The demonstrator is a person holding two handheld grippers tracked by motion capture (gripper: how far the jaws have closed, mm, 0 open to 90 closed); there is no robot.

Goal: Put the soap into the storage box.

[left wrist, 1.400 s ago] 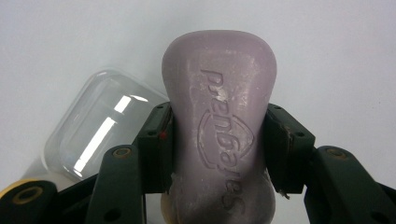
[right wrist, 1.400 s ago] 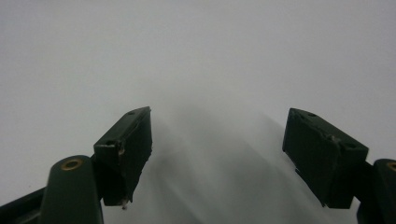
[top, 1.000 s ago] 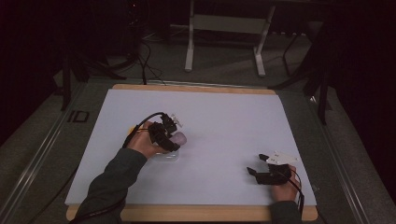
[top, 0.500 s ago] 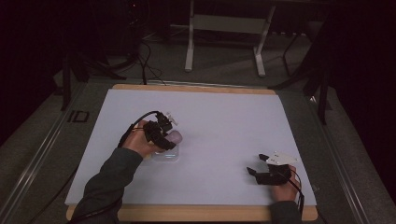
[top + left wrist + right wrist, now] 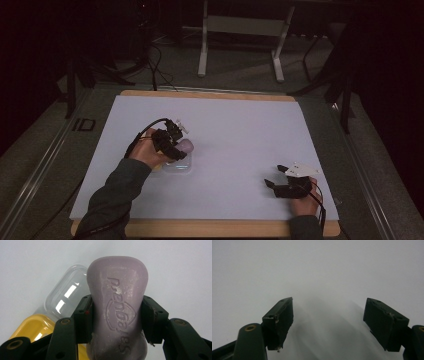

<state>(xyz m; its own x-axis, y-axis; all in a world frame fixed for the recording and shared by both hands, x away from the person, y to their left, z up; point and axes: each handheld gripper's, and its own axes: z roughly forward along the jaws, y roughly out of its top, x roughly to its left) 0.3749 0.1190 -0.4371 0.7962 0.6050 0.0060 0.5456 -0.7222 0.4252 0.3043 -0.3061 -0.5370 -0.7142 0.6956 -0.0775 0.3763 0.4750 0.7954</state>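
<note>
The left gripper (image 5: 116, 322) clamps a lilac soap bar (image 5: 117, 312) by its waist, above the clear soap-dish lid (image 5: 66, 293) and yellow tray (image 5: 33, 328). Slick, tapered soap may squirt free. The right gripper (image 5: 328, 325) rests wide open, holding nothing.

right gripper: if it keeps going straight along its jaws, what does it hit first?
Probably just the white table cover. The right gripper is open, jaws wide apart, with bare white surface between and ahead of them. In the high view it points left, but depth is unclear.
</note>
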